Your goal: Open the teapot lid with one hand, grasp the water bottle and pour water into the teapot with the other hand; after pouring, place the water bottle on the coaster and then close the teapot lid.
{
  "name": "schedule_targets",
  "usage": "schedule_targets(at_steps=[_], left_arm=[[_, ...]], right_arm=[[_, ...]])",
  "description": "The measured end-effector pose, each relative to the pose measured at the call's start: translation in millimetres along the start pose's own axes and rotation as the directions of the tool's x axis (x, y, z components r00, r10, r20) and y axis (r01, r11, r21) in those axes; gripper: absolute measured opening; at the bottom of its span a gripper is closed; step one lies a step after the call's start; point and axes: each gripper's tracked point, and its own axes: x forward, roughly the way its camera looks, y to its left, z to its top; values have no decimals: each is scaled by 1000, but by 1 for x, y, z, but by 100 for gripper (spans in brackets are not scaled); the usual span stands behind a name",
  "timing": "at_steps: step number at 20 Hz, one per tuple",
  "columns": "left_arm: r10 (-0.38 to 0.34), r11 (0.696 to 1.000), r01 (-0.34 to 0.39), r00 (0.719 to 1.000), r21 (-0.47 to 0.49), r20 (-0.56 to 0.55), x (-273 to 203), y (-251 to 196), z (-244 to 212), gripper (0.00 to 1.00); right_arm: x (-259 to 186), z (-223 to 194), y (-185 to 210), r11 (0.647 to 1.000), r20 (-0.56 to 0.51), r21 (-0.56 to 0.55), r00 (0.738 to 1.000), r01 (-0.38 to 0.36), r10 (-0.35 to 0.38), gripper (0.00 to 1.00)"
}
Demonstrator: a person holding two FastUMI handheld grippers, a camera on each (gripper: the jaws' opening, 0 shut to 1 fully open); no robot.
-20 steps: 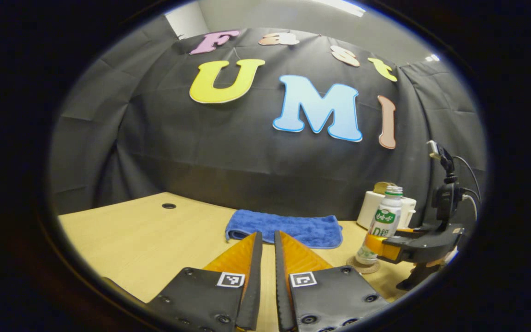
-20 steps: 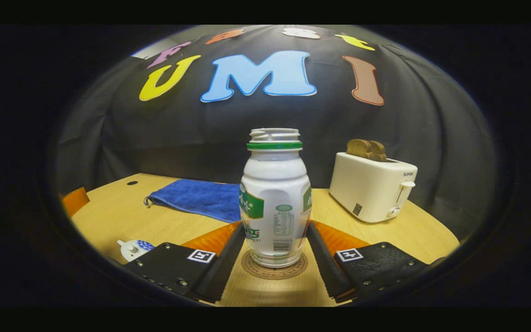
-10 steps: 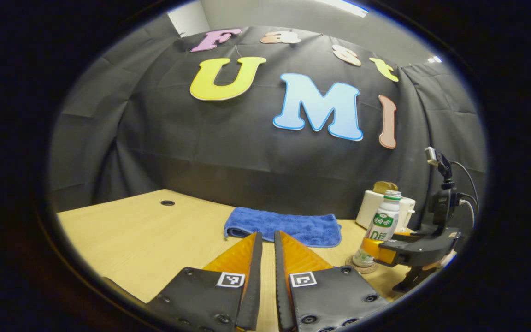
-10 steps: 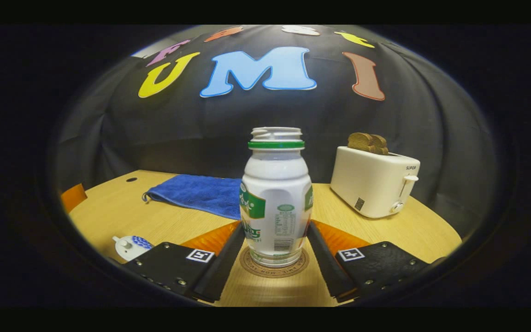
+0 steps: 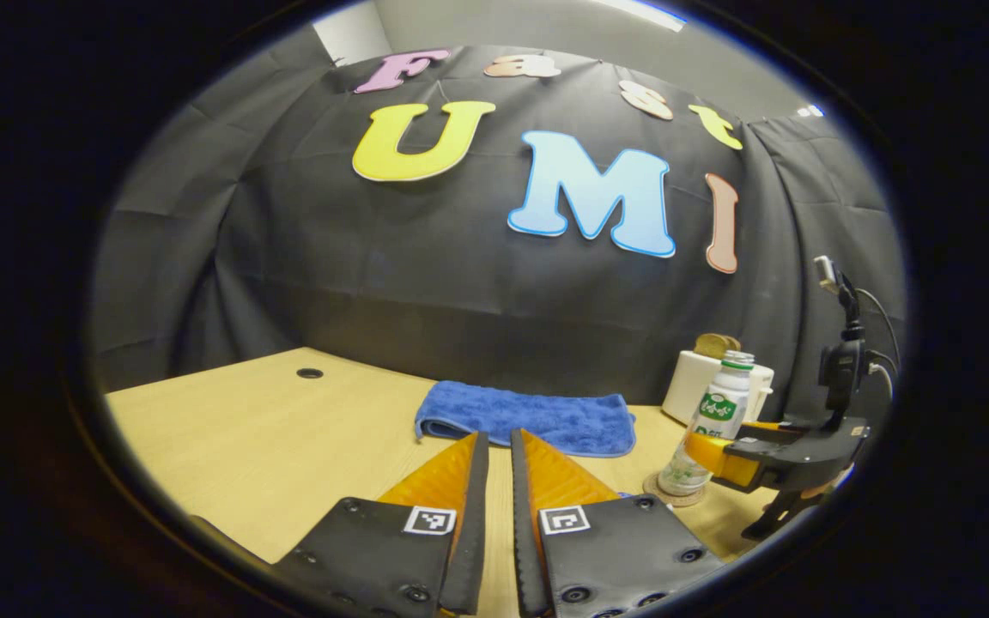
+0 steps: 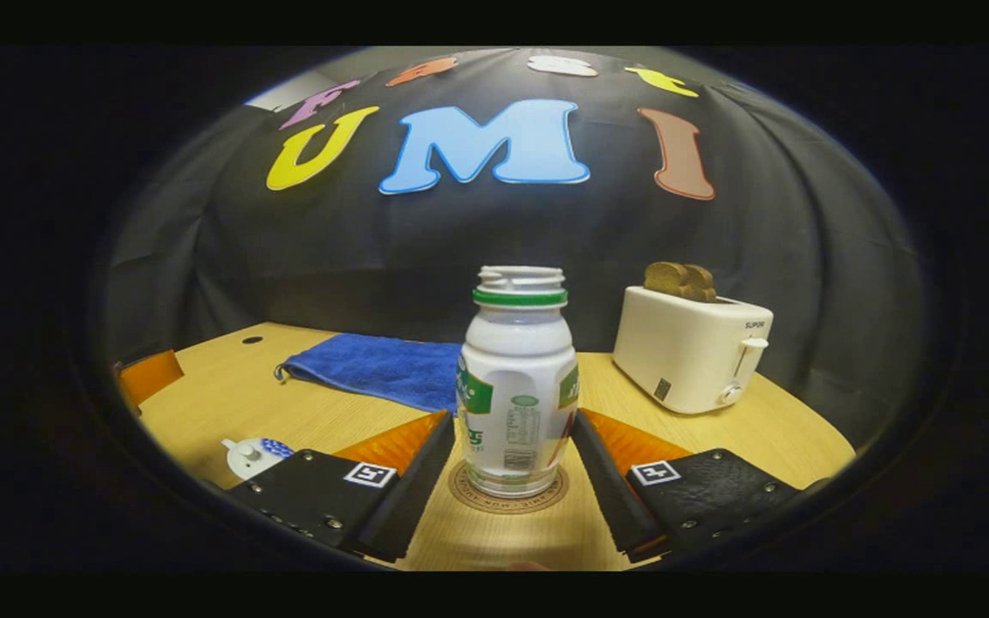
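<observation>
On the desk [image 6: 743, 438], the water bottle [image 6: 518, 386] stood on its coaster [image 6: 507, 496]; my right hand-held gripper [image 6: 512, 429] had released and backed off, the left hand-held gripper [image 5: 494, 446] stayed clenched at 6 o'clock.

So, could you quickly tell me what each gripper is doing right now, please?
Left gripper: nearly shut, holding nothing.
Right gripper: open around the water bottle, which stands on the coaster; no firm grip visible.

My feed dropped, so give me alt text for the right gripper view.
An uncapped water bottle stands upright on a round coaster between the open right tongs. Behind lie a blue towel and a white toaster holding toast.
</observation>
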Motion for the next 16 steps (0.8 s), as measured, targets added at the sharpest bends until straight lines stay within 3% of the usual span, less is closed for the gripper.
schedule_targets(at_steps=[5,16], left_arm=[[1,1000,-1,1000,6,-6,1,1,-1,22],[-24,1000,24,999,3,-35,2,-4,-13,22]], right_arm=[[-9,7,-2,1000,30,-22,1000,10,-10,84],[-54,33,-12,999,138,37,990,24,-28,84]])
